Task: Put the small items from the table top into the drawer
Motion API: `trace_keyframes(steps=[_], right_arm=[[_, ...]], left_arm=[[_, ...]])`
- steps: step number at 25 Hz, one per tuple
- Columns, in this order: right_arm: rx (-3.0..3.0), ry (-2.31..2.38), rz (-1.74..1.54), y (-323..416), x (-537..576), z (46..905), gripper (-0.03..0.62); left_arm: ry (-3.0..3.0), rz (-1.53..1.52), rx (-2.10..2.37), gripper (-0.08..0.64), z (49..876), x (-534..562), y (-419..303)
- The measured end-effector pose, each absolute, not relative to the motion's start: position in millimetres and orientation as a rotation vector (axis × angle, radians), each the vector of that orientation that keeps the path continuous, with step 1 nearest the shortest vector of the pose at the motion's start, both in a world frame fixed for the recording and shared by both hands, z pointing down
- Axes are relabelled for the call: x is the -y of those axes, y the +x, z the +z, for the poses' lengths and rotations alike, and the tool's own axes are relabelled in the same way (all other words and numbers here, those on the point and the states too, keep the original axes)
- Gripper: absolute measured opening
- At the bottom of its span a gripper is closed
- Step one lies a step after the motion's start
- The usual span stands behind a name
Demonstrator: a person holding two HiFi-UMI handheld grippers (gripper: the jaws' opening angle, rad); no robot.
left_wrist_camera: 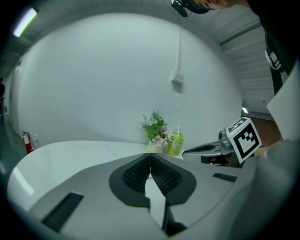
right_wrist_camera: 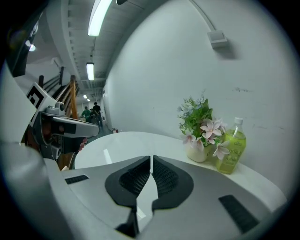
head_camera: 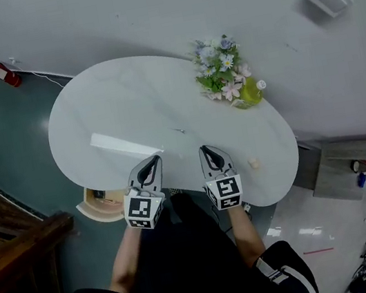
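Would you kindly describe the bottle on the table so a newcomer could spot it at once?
On the white oval table, look to the edge by the wall, where a pot of flowers stands. The bottle is right beside it, holding yellow-green liquid under a white cap.

Head view steeply down over table (head_camera: 125,96); gripper views low across it (flowers (head_camera: 221,72) in all)

White table (head_camera: 125,96), pink-and-white flowers (head_camera: 221,72) among green leaves (head_camera: 210,83) — yellow-green bottle (head_camera: 252,92) with white cap (head_camera: 262,84).
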State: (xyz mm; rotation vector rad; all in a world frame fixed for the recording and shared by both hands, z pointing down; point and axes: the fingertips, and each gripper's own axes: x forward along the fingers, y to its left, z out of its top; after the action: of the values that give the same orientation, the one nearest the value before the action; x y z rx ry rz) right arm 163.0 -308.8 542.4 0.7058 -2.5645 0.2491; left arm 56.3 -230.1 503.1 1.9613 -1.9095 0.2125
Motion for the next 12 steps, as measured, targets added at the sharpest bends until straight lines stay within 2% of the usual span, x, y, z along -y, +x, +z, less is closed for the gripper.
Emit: trace_keyframes(steps=[12], right_arm=[[2.478,0.605,0.317,151,330,626,0.041]], left_arm=[[1.878,0.259,1.829,0.020,578,260,53]])
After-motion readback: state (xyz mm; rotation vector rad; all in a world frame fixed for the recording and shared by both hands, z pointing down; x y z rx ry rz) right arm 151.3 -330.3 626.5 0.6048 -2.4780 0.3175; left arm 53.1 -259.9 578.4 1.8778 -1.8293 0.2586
